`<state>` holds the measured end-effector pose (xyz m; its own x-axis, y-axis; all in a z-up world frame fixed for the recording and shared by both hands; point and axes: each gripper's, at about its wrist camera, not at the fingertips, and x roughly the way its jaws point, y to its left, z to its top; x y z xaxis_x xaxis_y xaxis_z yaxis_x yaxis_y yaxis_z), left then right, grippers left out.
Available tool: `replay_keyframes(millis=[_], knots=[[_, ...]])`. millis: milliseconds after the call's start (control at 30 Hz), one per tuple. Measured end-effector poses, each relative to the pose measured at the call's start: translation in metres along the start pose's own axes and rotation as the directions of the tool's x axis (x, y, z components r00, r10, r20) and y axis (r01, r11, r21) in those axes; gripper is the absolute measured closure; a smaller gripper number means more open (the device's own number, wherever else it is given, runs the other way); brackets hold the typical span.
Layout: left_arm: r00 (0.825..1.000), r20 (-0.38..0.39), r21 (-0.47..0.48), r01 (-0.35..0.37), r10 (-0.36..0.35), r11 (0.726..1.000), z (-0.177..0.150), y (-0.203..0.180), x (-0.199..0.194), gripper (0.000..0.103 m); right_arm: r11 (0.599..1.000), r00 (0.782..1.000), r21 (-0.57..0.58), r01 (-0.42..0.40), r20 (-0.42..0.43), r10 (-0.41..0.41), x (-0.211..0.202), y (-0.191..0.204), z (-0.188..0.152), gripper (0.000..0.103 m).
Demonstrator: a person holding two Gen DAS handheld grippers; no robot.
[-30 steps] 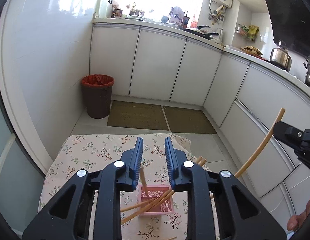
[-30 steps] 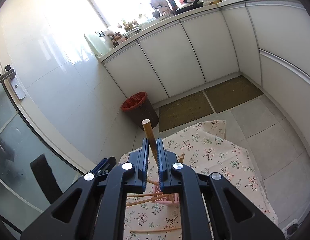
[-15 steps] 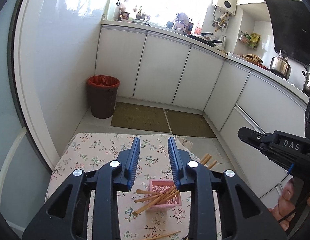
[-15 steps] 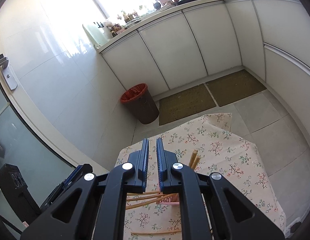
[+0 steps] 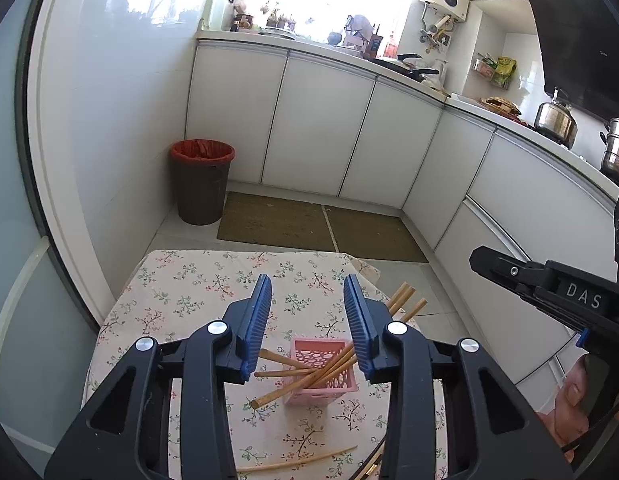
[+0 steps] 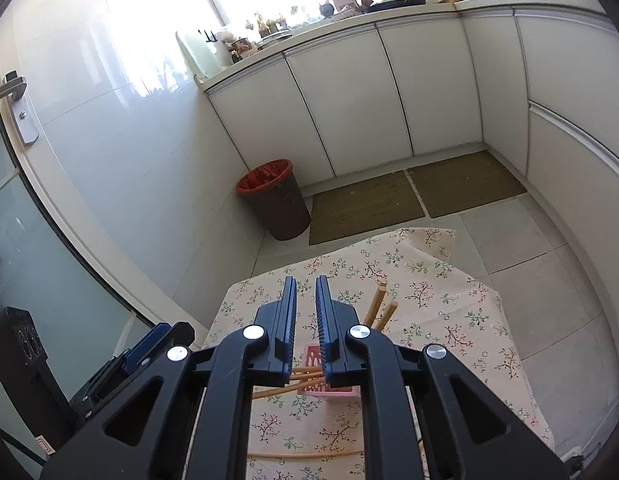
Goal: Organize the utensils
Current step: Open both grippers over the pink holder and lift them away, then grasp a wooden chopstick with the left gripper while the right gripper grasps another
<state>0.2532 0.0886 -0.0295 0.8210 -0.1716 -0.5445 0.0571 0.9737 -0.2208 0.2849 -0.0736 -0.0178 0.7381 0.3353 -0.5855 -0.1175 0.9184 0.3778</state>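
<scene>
Both empty, left hand-held gripper (image 5: 307, 320) wide apart, right hand-held gripper (image 6: 306, 320) narrowly parted; chopsticks (image 5: 309, 376) lean loosely in pink basket (image 5: 321, 372) mid-bench; a bump reaching for near-edge stray chopstick (image 5: 297, 460) could tip it.

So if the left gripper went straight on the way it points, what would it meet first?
Probably the floral tablecloth beyond the pink basket: the open left gripper frames bare cloth, with the basket and chopsticks lower between its fingers. Depth is unclear.

Chopstick released into holder
The right gripper (image 6: 306, 308) no longer clamps a chopstick; it hangs empty above the pink holder (image 6: 312, 356).
</scene>
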Motion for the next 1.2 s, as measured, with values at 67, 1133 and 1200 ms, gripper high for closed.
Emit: replay_keyframes(millis=[67, 1133, 1200], knots=[[1.000, 0.001, 0.004, -0.002, 0.002, 1.000, -0.002, -0.004, -0.004, 0.059, 1.000, 1.000, -0.013, 0.008, -0.015, -0.008, -0.003, -0.002, -0.005, 0.090], [0.995, -0.049, 0.117, -0.080, 0.086, 0.990, -0.064, -0.044, -0.048, 0.007, 0.982, 0.983, -0.032, 0.184, -0.023, -0.184, -0.073, -0.061, -0.106, 0.010], [0.994, -0.063, 0.134, -0.082, 0.092, 0.988, -0.070, -0.047, -0.046, 0.007, 0.983, 0.983, -0.019, 0.180, -0.040, -0.181, -0.073, -0.066, -0.111, 0.009]])
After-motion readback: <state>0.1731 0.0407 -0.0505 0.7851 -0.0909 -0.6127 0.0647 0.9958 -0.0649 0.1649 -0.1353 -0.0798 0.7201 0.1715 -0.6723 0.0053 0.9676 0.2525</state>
